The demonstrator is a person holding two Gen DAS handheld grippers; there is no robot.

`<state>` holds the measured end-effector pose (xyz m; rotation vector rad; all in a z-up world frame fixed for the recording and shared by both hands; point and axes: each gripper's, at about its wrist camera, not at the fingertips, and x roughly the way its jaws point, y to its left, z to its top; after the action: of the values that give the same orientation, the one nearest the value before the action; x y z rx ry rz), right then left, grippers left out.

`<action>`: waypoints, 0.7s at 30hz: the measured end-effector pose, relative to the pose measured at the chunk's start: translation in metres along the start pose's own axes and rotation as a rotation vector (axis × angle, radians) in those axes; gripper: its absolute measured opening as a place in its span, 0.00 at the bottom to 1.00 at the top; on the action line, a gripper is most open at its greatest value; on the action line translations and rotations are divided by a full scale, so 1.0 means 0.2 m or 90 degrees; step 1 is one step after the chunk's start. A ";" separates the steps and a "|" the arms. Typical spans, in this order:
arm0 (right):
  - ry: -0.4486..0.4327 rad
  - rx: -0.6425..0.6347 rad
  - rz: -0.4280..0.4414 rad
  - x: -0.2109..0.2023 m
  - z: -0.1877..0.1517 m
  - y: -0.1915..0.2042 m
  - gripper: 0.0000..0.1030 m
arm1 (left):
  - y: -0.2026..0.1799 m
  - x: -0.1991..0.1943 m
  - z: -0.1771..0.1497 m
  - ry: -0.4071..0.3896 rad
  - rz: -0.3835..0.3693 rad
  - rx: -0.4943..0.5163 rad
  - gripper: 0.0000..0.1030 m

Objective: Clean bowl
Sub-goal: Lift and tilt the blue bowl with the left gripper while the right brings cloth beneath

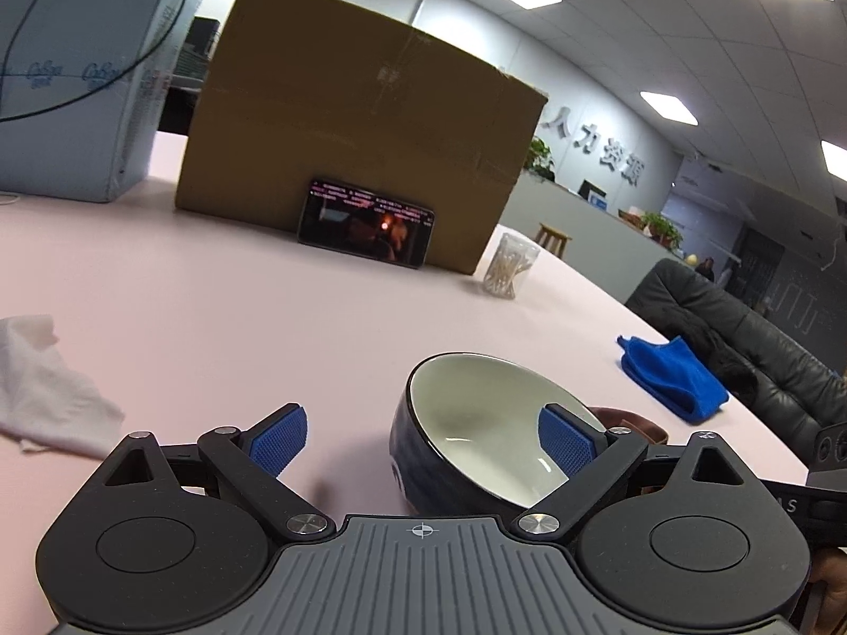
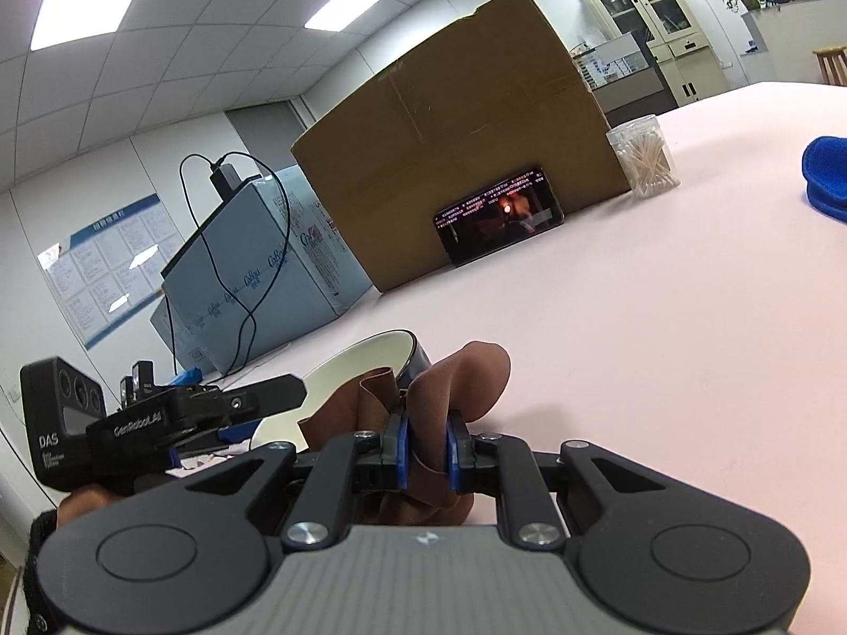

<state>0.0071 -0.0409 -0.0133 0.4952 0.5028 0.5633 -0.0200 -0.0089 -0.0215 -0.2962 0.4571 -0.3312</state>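
Note:
A dark blue bowl with a white inside rests tilted on the pink table. My left gripper is open; its right finger reaches inside the bowl and its left finger is outside, apart from the wall. My right gripper is shut on a brown cloth just beside the bowl's rim. The left gripper's body shows at the bowl in the right wrist view. A bit of the brown cloth shows behind the bowl.
A large cardboard box stands at the back with a phone leaning on it. A jar of cotton swabs is to its right. A blue cloth lies near the table's right edge. A white tissue lies left. A light blue box stands far left.

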 end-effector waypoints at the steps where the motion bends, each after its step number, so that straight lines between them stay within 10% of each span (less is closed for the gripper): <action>1: -0.002 0.004 0.001 0.00 0.00 0.00 0.18 | -0.01 -0.02 -0.01 -0.007 0.005 -0.002 0.94; 8: 0.007 0.030 0.005 0.01 0.01 -0.02 0.18 | -0.18 -0.07 -0.10 -0.021 0.000 0.096 0.95; 21: 0.004 0.071 0.049 0.05 0.15 -0.07 0.13 | -0.22 -0.07 -0.11 -0.019 -0.024 0.082 0.97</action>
<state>0.0371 -0.0542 -0.0023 0.6218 0.5248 0.6121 -0.0530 -0.0486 -0.0203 -0.1836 0.3984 -0.3904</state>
